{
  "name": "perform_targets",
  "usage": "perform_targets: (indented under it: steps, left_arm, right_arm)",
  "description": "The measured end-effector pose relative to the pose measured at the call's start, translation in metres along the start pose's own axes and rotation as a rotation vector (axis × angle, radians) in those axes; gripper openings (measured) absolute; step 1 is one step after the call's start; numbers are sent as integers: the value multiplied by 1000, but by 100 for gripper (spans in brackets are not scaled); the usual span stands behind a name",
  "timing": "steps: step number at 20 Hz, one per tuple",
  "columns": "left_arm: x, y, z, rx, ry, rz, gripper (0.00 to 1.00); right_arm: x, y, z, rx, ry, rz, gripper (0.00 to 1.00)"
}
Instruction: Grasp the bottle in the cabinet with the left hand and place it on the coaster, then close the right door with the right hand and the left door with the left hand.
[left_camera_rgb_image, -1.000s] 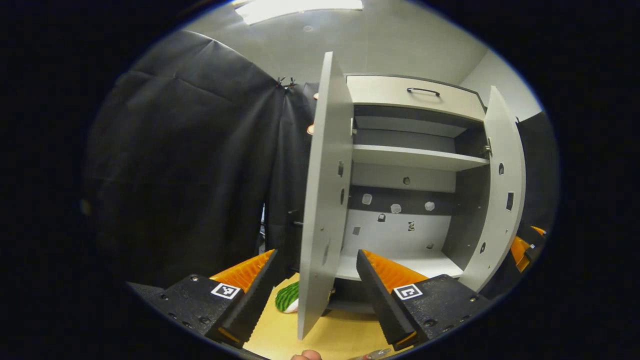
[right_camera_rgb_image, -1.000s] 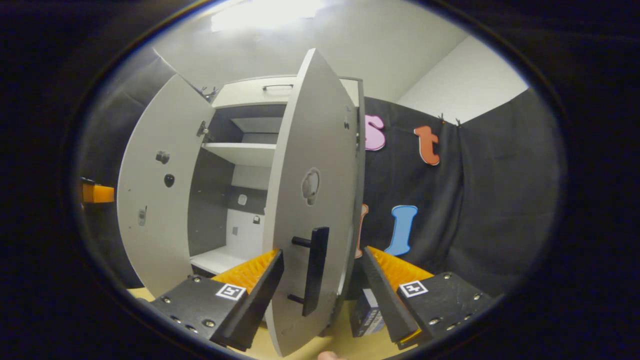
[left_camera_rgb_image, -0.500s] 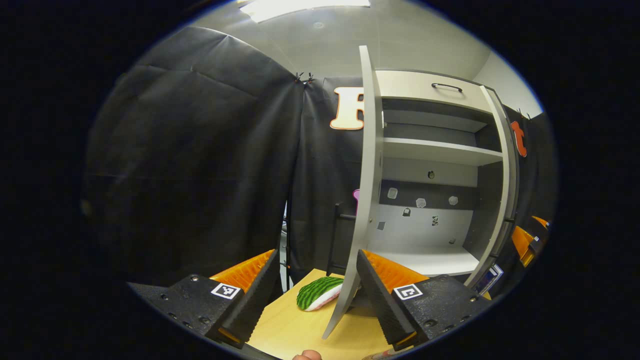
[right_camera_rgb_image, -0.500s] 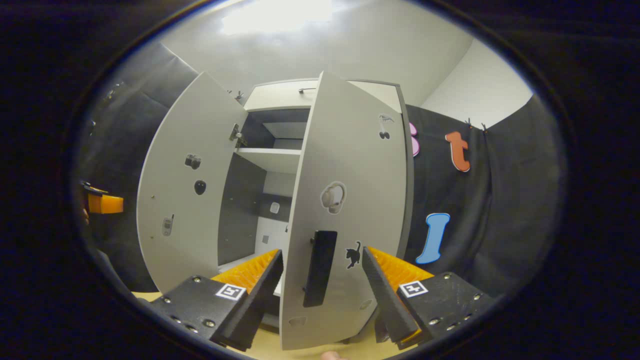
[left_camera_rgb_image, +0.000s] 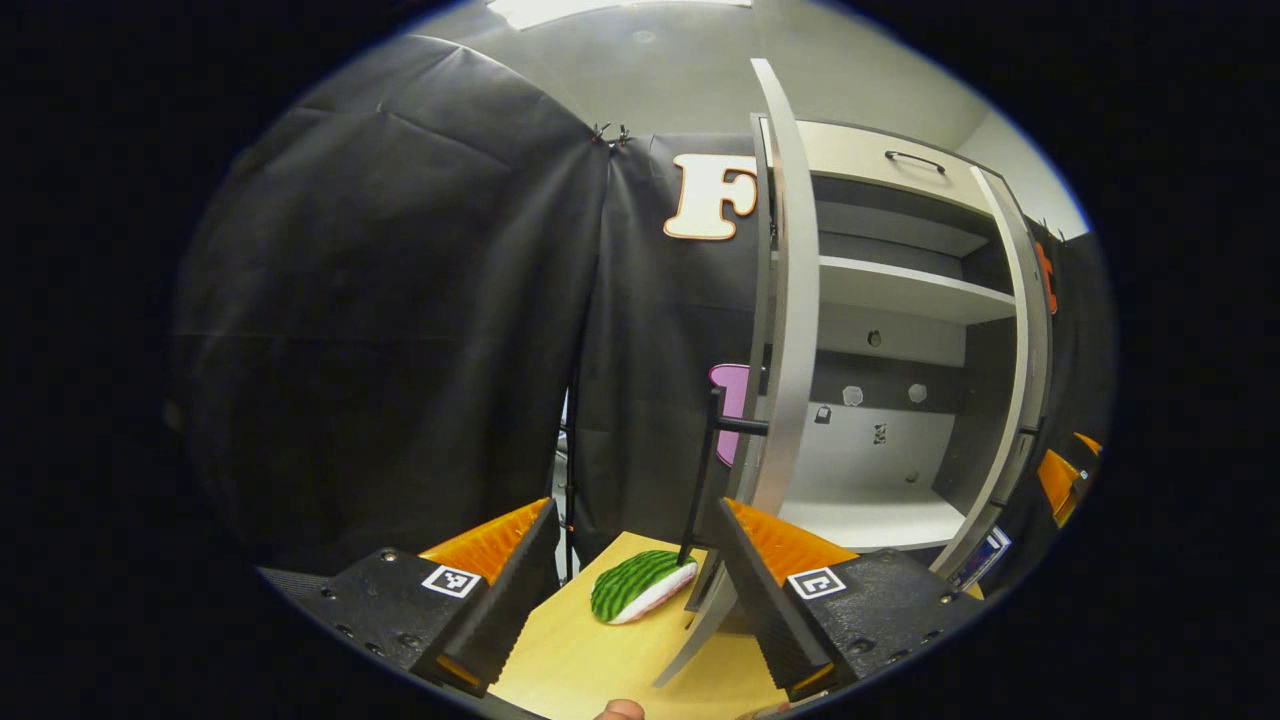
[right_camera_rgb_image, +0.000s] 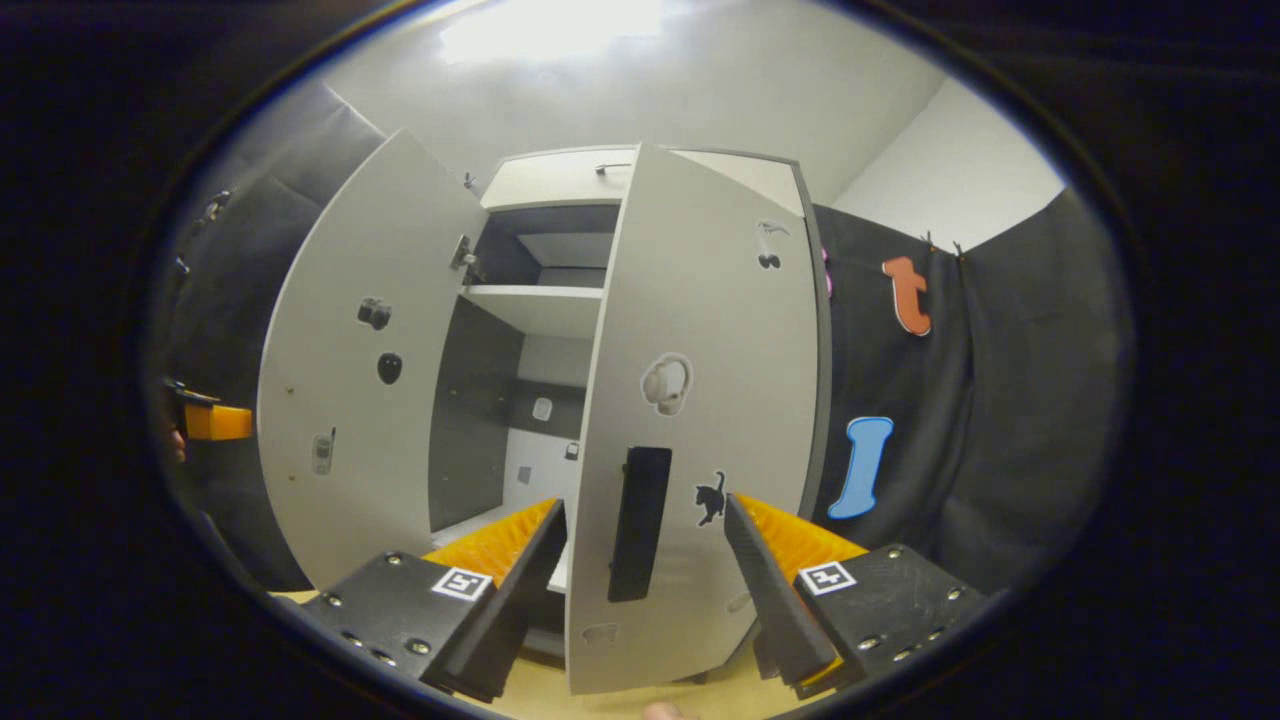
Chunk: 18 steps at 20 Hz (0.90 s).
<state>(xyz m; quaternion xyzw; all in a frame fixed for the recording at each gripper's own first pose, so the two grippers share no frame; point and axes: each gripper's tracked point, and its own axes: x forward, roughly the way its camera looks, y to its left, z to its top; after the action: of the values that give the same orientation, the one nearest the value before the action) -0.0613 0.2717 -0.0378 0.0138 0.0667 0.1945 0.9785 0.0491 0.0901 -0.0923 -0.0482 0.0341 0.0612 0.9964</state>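
The cabinet was flat grey board with two doors: the right door, carrying four small stickers and one black bar handle, stood partly swung in, and the left door stood wide open. The right gripper hung wide, fingers either side of that handle without touching. In the left gripper view the left gripper was also wide, holding nothing, before the left door's edge and a watermelon-patterned coaster near the wooden table's far edge; no writing was readable.

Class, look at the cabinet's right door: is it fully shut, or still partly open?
Partly open. In the right gripper view the right door angles out from the cabinet, leaving a gap showing the shelf.
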Motion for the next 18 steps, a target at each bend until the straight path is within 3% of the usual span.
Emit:
perform_targets:
  steps: [1, 2, 7, 8, 9, 10, 12, 13, 18]
  left_arm:
    - [3, 0, 0, -1, 0, -7, 91]
    - [7, 0, 1, 1, -1, -13, 95]
    - [21, -1, 2, 13, 0, -36, 95]
    - [22, -2, 3, 14, 0, -44, 91]
    - [23, -2, 3, 20, -1, -45, 95]
    - [23, -3, 3, 29, -2, -45, 91]
    - [23, -4, 3, 44, -2, -47, 95]
    - [23, -4, 4, 48, -2, -49, 91]
    - [22, -5, 1, 47, 13, -63, 95]
  right_arm:
    - [1, 1, 0, 1, 2, -5, 93]
    - [4, 3, -1, 1, 4, -8, 93]
    - [10, 11, -5, 8, 8, -19, 93]
    - [12, 10, -5, 11, 9, -22, 96]
    - [12, 10, -5, 14, 11, -24, 96]
    - [11, 10, -7, 18, 13, -26, 93]
    - [11, 8, -7, 20, 16, -33, 93]
    - [10, 6, -8, 21, 16, -36, 93]
    - [10, 5, -8, 36, 19, -41, 96]
